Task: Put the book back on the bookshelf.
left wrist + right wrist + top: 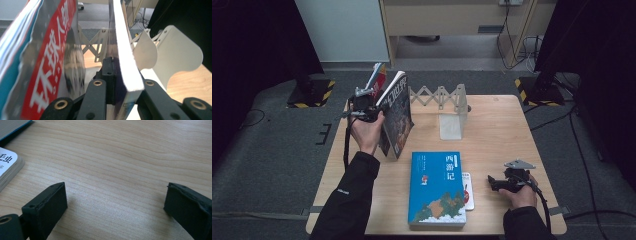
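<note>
A dark-covered book (398, 116) stands tilted on its lower edge at the table's left. My left gripper (378, 113) is shut on its spine side. In the left gripper view my left gripper (119, 82) clamps that book, whose white page edge (126, 62) runs up between the jaws. A red-and-white magazine (379, 80) (50, 62) leans just behind it. My right gripper (492, 182) rests low on the table at the front right, open, with bare wood between its fingers (47, 207). A blue book (437, 189) lies flat in front of the middle.
A white folding book rack (439, 96) with an upright end plate (453, 119) (180, 55) stands at the back middle. A small white book (468, 190) (7, 167) lies partly under the blue one, left of my right gripper. The wooden table (502, 135) is bare at the right.
</note>
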Demonstrator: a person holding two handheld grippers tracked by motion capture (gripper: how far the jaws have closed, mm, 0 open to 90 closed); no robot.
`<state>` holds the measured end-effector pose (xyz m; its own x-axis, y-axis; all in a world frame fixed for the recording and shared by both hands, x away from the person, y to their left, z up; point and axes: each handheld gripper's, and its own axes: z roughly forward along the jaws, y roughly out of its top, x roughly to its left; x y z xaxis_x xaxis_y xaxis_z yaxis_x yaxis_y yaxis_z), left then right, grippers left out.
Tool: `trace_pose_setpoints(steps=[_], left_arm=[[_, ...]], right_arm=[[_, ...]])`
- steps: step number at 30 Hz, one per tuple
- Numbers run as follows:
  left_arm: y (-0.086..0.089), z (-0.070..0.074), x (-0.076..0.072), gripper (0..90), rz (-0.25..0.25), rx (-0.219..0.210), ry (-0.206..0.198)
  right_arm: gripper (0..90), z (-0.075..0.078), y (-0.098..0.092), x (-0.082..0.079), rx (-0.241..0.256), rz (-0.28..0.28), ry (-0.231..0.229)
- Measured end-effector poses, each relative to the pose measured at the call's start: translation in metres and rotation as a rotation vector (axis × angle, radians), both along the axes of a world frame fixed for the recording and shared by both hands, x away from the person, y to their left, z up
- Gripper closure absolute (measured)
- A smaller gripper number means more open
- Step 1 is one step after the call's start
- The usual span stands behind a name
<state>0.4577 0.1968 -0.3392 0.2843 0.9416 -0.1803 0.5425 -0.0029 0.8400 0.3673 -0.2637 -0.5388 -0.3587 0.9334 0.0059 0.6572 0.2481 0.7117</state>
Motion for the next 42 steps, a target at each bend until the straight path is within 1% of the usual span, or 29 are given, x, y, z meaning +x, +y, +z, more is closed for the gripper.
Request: trace_pose_setpoints(steps=[3,4,6,8,10,12,14,15,17,18,19,22,23,24,25,26,28,29,31,33,36,38,39,40,42], left_arm=[[0.002,0.002,0.0,80.5,0.001,0.016,0.021],[0.002,0.003,0.001,80.3,0.0,0.023,0.037],[0.002,0.005,0.002,78.6,-0.001,0.025,0.05],[0.001,0.008,0.002,75.4,0.003,0.026,0.045],[-0.003,0.009,0.005,73.7,-0.009,0.03,0.059],[-0.008,0.007,0.009,73.3,0.006,0.086,0.069],[-0.011,0.004,0.012,73.3,0.011,0.098,0.079],[-0.011,0.003,0.014,75.1,0.018,0.107,0.083],[-0.01,0.002,0.015,79.9,0.03,0.103,0.083],[-0.009,0.002,0.016,80.8,0.028,0.086,0.089],[-0.009,0.002,0.017,81.3,0.027,0.079,0.09],[-0.012,0.004,0.014,81.7,0.037,0.1,0.052],[-0.014,0.005,0.013,81.7,0.046,0.116,0.034],[-0.014,0.007,0.013,81.8,0.052,0.129,0.028],[-0.015,0.009,0.013,81.7,0.059,0.131,0.017],[-0.015,0.011,0.014,81.7,0.072,0.14,-0.005],[-0.015,0.015,0.015,81.8,0.092,0.131,-0.022],[-0.016,0.017,0.017,81.8,0.104,0.133,-0.029],[-0.018,0.021,0.021,81.8,0.121,0.136,-0.021],[-0.021,0.02,0.025,81.8,0.143,0.153,-0.026],[-0.024,0.015,0.032,81.8,0.176,0.178,-0.029],[-0.024,0.011,0.037,81.8,0.198,0.187,-0.024],[-0.025,0.009,0.039,81.8,0.208,0.208,-0.024],[-0.026,0.006,0.041,81.8,0.214,0.219,-0.025],[-0.027,0.002,0.042,81.7,0.228,0.233,-0.039]], right_arm=[[4.5,0.0,0.0,0.0,0.0,0.0,0.0],[4.5,0.0,0.0,0.0,0.0,0.0,0.0],[4.5,0.0,0.0,0.0,0.0,0.0,0.0],[4.5,0.0,0.0,0.0,0.0,0.0,0.0],[4.5,0.0,0.0,0.0,0.0,0.0,0.0],[4.5,0.0,0.0,0.0,-0.001,0.003,-0.001],[4.5,0.0,0.001,0.0,0.0,0.006,-0.002],[4.5,0.0,0.0,0.0,-0.001,0.008,-0.002],[4.5,0.0,0.0,0.0,-0.001,0.009,-0.002],[4.4,0.0,0.001,0.0,0.0,0.009,-0.002],[4.4,0.0,0.001,0.0,0.0,0.01,-0.001],[4.4,0.0,0.001,0.0,0.0,0.01,-0.001],[4.4,0.0,0.001,0.0,0.0,0.01,-0.001],[4.4,0.0,0.001,0.0,0.001,0.009,0.0],[4.4,0.0,0.001,0.0,0.001,0.009,0.0],[4.4,0.0,0.001,0.0,0.001,0.009,0.0],[4.4,0.0,0.0,0.0,0.0,0.012,-0.001],[4.4,0.0,0.001,0.0,0.0,0.012,0.0],[4.4,0.0,0.001,0.0,0.0,0.014,0.002],[4.4,0.0,0.001,0.0,0.0,0.014,0.002],[4.4,0.0,0.001,0.0,0.0,0.018,0.001],[4.4,0.0,0.001,0.0,-0.001,0.019,0.002],[4.4,0.0,0.001,0.0,0.001,0.017,0.003],[4.3,0.0,0.001,0.0,-0.002,0.019,0.001],[4.3,0.0,0.001,0.0,-0.001,0.02,0.001]])
